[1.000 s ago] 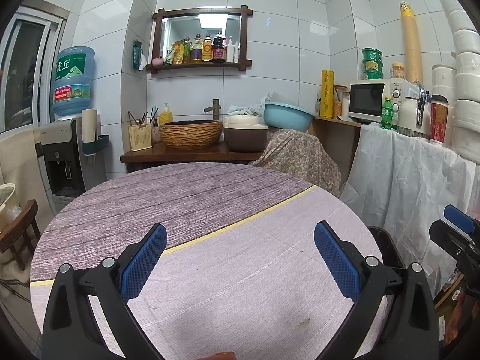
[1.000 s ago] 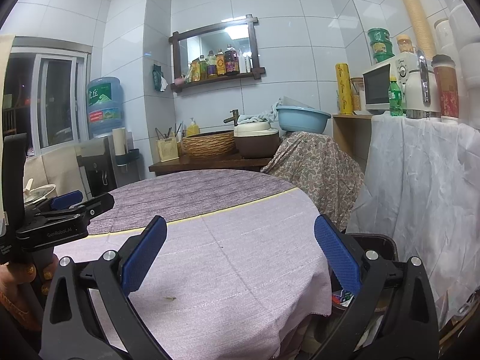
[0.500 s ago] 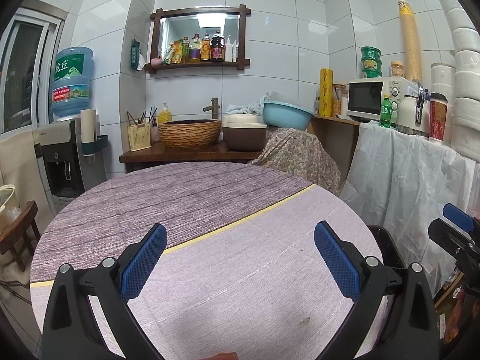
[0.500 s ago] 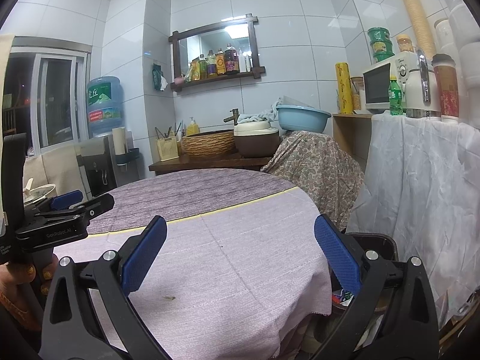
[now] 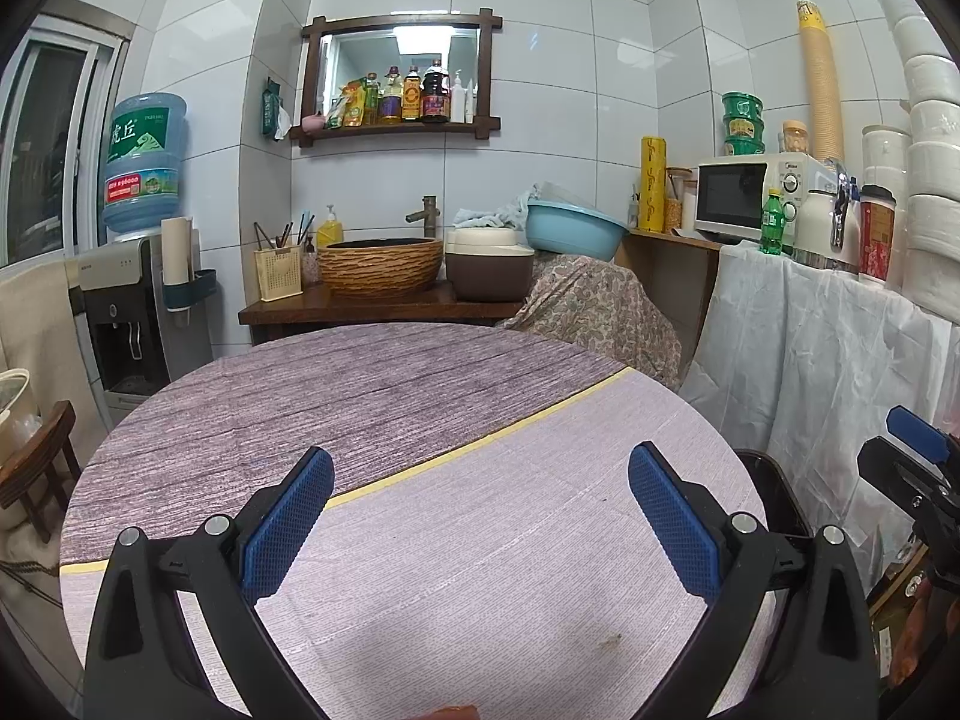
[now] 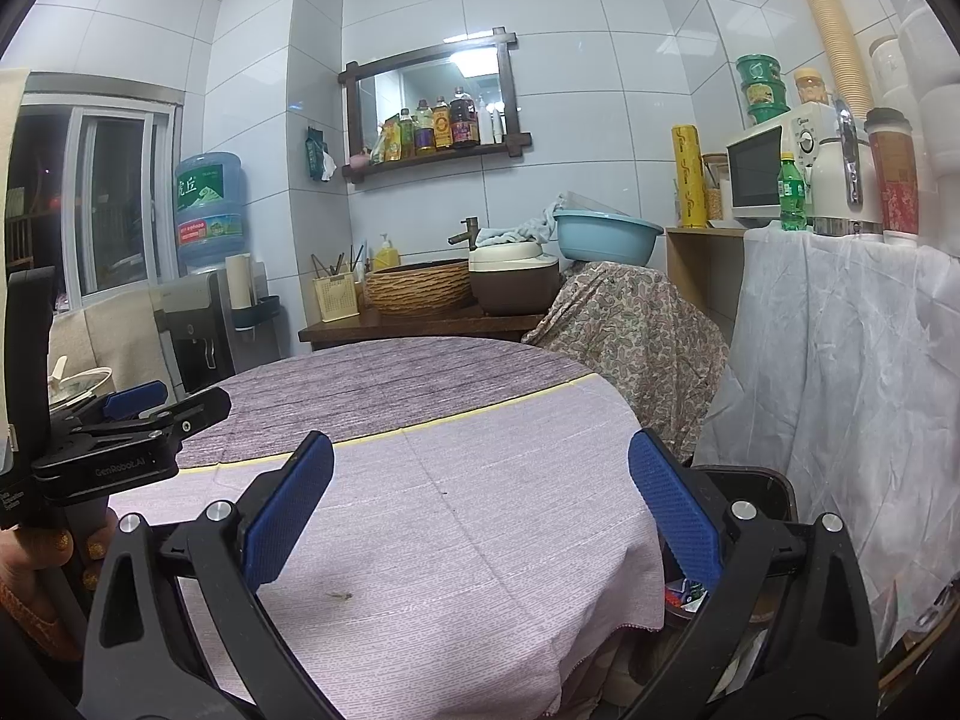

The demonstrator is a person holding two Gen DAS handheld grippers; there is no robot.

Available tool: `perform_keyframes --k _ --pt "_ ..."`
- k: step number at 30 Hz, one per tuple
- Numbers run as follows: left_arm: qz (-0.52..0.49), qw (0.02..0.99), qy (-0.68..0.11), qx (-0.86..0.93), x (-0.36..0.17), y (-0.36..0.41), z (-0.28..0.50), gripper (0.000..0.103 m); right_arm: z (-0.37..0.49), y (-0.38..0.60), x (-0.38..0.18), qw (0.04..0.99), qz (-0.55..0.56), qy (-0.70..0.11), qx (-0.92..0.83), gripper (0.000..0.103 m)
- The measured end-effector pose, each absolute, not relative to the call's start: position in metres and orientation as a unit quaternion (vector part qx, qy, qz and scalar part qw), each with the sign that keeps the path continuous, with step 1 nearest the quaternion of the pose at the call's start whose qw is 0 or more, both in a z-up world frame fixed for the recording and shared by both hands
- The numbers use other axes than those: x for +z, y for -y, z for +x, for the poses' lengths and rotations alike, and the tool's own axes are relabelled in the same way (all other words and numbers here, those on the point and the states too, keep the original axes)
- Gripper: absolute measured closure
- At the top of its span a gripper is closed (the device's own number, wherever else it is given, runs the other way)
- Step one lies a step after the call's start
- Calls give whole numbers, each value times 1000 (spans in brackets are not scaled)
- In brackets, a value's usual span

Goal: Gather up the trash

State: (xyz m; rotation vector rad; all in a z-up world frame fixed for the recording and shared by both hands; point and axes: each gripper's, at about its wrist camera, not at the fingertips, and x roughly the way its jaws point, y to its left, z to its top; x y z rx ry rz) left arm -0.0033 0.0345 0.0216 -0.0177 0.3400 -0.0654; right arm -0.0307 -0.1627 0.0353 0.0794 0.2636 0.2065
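two grippers, left gripper [image 5: 480, 516] and right gripper [image 6: 480, 516], fingers released above round table [image 5: 420, 384]; bin [image 6: 750, 480] beside it.

White tiled walls [image 5: 540, 12], framed mirror [image 5: 399, 81] – round table [image 5: 384, 396], window [image 6: 114, 204]

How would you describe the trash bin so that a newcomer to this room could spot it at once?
Start at the round table with the lilac cloth. At its right edge, in front of the white draped sheet, stands the black bin. It is the only dark open container at floor level, with colourful scraps inside.
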Motion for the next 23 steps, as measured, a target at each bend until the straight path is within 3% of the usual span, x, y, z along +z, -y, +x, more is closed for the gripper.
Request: perform_keyframes --k 23 --pt "-11 985 -170 -36 21 -34 -3 5 -29 162 35 985 40 -133 104 6"
